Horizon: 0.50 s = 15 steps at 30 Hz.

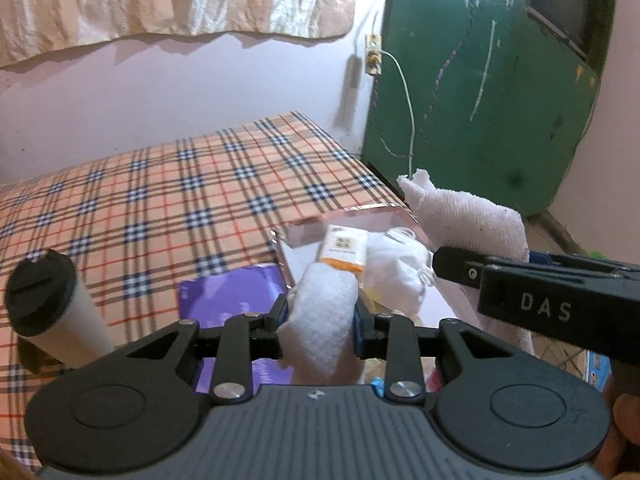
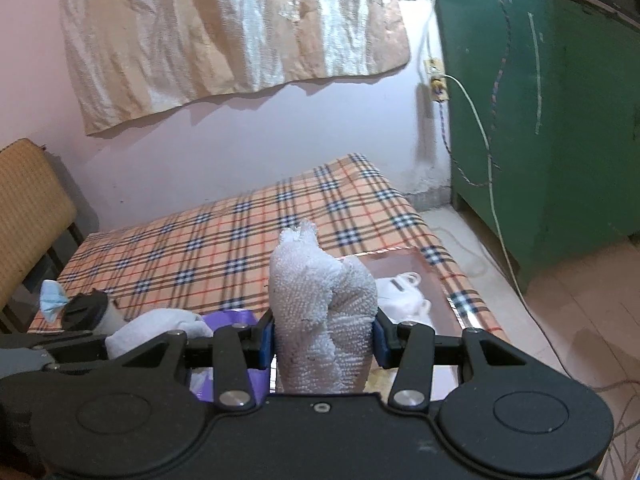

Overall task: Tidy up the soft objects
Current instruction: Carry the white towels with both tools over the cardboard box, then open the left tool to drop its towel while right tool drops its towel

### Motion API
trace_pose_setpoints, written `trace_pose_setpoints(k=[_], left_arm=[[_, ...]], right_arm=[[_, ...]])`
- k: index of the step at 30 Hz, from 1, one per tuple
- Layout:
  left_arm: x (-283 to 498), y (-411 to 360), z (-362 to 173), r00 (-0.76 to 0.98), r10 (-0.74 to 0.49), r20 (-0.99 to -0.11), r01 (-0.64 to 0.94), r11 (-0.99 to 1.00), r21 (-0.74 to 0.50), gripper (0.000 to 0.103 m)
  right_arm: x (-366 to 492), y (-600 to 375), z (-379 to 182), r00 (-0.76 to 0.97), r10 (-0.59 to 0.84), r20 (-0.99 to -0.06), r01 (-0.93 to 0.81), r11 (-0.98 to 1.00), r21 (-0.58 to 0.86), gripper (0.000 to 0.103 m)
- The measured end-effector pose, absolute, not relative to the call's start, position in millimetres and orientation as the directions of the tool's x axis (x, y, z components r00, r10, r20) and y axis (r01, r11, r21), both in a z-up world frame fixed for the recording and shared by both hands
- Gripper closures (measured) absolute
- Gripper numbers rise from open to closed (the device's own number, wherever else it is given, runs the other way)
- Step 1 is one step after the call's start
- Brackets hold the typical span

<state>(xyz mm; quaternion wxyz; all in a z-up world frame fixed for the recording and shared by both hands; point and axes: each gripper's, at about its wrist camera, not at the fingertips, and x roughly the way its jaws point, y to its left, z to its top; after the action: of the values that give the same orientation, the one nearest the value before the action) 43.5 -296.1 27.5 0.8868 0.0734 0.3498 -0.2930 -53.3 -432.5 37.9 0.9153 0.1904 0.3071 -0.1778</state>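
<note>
Left gripper (image 1: 320,316): tilted down over the near edge of the table; jaws narrow, pads pressed on a white fleecy cloth (image 1: 320,312) that stands up between them. A fingertip shows at the lower right corner of the left wrist view.

Right gripper (image 2: 324,334): tilted down likewise, just right of the left one; jaws set wider, blue pads (image 2: 265,340) clamped on a white towel (image 2: 320,308), looped terry, bunched into an upright lump with a frayed tip.

Table (image 1: 160,200): covered in tan plaid with navy and red lines, set against a pink wall (image 1: 180,88).

Tray (image 2: 404,262): shallow, shiny pink, at the table's right end; holds a white bundle (image 2: 400,300) and, in the left view, a small white and orange packet (image 1: 344,252).

Purple sheet (image 1: 236,292): glossy, flat, beside the tray.

Cylinder (image 1: 52,304): white, black cap, leaning at the left.

Blue mask (image 2: 52,300): crumpled, at the table's left edge.

Room: green cabinet (image 1: 480,80), scratched; wrinkled tan cloth (image 2: 224,28) hung on the wall; woven chair back (image 2: 28,216); white cable (image 2: 492,200) from a wall socket
</note>
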Motion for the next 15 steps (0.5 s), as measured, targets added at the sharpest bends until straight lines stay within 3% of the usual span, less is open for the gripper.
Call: trace_pose_setpoints(k=[10, 13, 15], left_arm=[[43, -326, 7, 0.520, -0.504, -0.689, 0.616, 0.780, -0.106, 0.070], [43, -332, 2, 0.502, -0.532, -0.682, 0.639, 0.760, -0.122, 0.063], [42, -333, 0, 0.502, -0.534, -0.680, 0.640, 0.759, -0.123, 0.045]], right_arm=[[-63, -459, 15, 0.720, -0.215, -0.659, 0.486, 0.835, 0.258, 0.046], [-63, -465, 10, 0.716, -0.216, -0.664, 0.496, 0.827, 0.265, 0.041], [-64, -467, 7, 0.720, -0.214, -0.659, 0.496, 0.824, 0.274, 0.029]])
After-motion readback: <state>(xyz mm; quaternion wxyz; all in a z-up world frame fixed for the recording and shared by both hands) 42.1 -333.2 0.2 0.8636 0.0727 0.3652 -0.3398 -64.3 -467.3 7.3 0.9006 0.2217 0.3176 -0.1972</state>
